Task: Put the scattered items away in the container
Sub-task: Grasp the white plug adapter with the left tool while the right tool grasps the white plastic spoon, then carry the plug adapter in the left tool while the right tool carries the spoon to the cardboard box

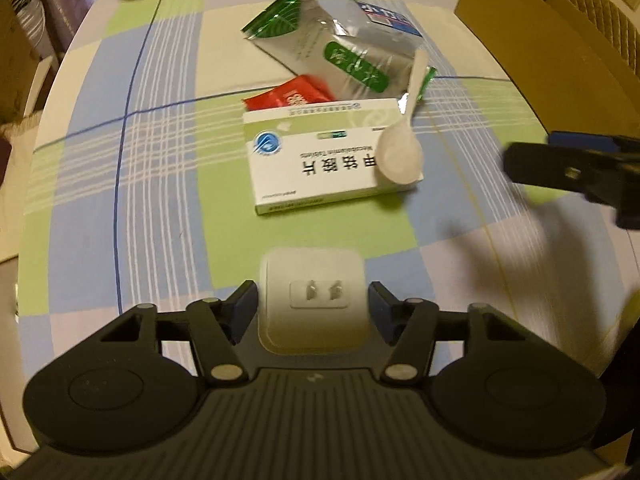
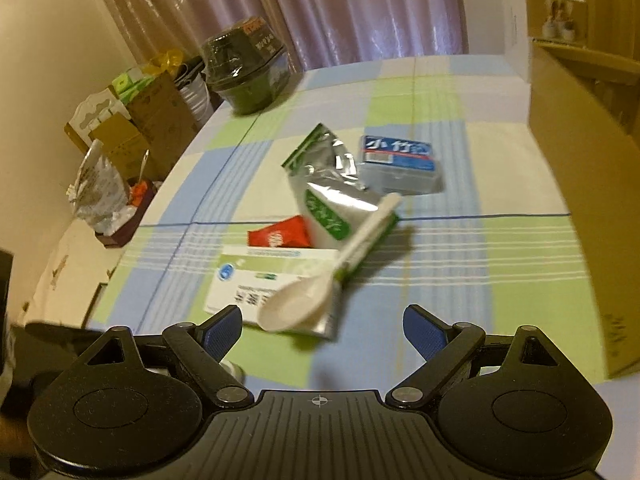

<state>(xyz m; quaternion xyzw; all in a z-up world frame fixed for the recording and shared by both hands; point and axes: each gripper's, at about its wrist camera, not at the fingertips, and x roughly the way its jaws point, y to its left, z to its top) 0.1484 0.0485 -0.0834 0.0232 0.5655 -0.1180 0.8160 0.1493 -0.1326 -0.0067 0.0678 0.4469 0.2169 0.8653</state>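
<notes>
Two grippers angle down over a checked cloth (image 1: 160,184). The left gripper (image 1: 312,306) points steeply down, its blue pads (image 1: 245,300) closed against both sides of a white socket (image 1: 312,300). The right gripper (image 2: 322,326) tilts less steeply, fingers wide apart with nothing between them; in the left view it shows as a dark blur at the right edge.

The cloth is blue, green and white. Curtains (image 2: 320,8) hang at the far side. A cardboard box (image 2: 580,184) stands at the right. A dark bowl (image 2: 246,68) sits at the far left corner.

The scattered items lie in a heap beyond the socket: a white spoon (image 2: 320,292) rests across a medicine carton (image 1: 328,160) and a foil pouch (image 2: 324,196). A red packet (image 2: 280,236) lies under the pouch, and a blue-labelled case (image 2: 400,164) lies farther right. The spoon bowl lies just ahead of the right fingers, left of their midline.
</notes>
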